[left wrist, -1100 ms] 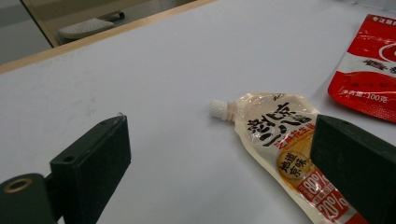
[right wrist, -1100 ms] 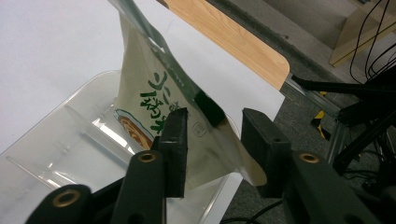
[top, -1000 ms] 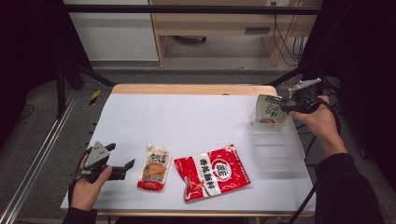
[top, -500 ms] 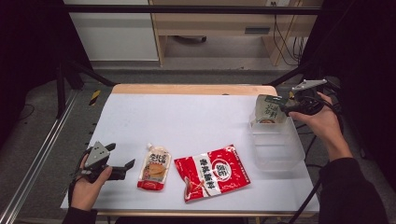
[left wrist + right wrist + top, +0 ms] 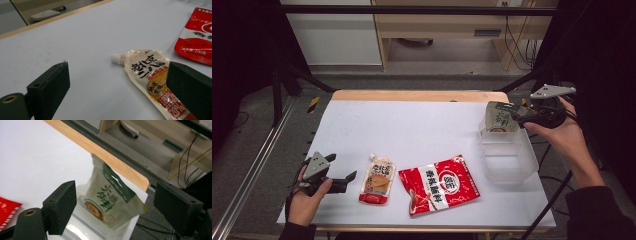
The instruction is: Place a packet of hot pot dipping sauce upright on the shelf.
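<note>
A green-and-white pouch (image 5: 499,117) (image 5: 110,195) stands tilted in the far end of a clear plastic container (image 5: 509,160) (image 5: 82,225) at the table's right. My right gripper (image 5: 518,114) (image 5: 117,200) hovers just right of the pouch. Its jaws have just been opening, and they stand wide with the pads clear of the pouch. My left gripper (image 5: 343,167) (image 5: 117,82) rests open at the front left, with nothing between its jaws. Just to its right lies a spouted sauce pouch (image 5: 377,180) (image 5: 150,75), and beyond that a red pouch (image 5: 439,184) (image 5: 200,37).
The white table top (image 5: 412,130) has a wooden far edge (image 5: 417,95). Black frame bars stand at both back corners. Cables hang off the right side, near the hand that holds the right gripper.
The right gripper's jaws have opened off the green pouch and the hand has drawn back to the right and up. The pouch stays in the container. The left hand has not moved.
</note>
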`<action>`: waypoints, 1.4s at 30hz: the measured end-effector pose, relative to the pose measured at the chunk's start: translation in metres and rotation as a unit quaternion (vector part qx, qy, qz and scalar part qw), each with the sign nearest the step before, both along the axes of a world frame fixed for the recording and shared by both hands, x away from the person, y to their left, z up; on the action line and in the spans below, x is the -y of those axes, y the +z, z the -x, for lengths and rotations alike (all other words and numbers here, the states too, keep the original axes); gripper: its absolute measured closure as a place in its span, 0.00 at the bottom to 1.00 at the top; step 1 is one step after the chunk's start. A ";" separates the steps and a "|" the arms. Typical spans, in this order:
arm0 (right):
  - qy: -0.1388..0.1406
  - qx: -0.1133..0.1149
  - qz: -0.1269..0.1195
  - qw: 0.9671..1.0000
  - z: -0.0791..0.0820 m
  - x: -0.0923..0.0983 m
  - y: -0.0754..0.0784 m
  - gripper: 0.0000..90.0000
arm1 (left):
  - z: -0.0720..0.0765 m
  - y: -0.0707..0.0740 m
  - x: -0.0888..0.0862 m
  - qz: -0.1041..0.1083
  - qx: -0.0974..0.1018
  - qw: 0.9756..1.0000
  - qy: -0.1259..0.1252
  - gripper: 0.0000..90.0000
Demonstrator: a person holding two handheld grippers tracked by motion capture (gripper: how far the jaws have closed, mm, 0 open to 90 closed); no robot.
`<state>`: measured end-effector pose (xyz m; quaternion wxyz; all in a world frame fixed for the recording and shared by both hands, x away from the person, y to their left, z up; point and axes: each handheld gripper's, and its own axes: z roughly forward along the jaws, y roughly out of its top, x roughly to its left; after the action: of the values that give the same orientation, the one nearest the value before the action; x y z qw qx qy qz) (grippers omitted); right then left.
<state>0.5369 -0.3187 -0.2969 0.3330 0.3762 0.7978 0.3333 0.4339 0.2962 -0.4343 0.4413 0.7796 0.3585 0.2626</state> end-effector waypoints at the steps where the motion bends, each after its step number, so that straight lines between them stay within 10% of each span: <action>1: 0.000 0.000 0.000 1.000 0.000 0.000 0.000 0.21 | 0.000 0.000 0.000 0.000 0.000 1.000 0.000 0.06; 15: 0.090 0.042 -0.030 0.995 0.051 -0.085 0.012 0.16 | 0.001 0.000 0.003 -0.006 -0.007 1.000 -0.009 0.06; 42: 0.190 -0.001 -0.031 0.981 0.077 -0.184 -0.016 0.25 | 0.002 0.001 0.004 -0.013 -0.011 1.000 -0.014 0.06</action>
<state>0.4601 -0.1350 -0.3133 0.2508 0.2287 0.8445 0.4142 0.4318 0.2924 -0.4334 0.4313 0.7930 0.3486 0.2523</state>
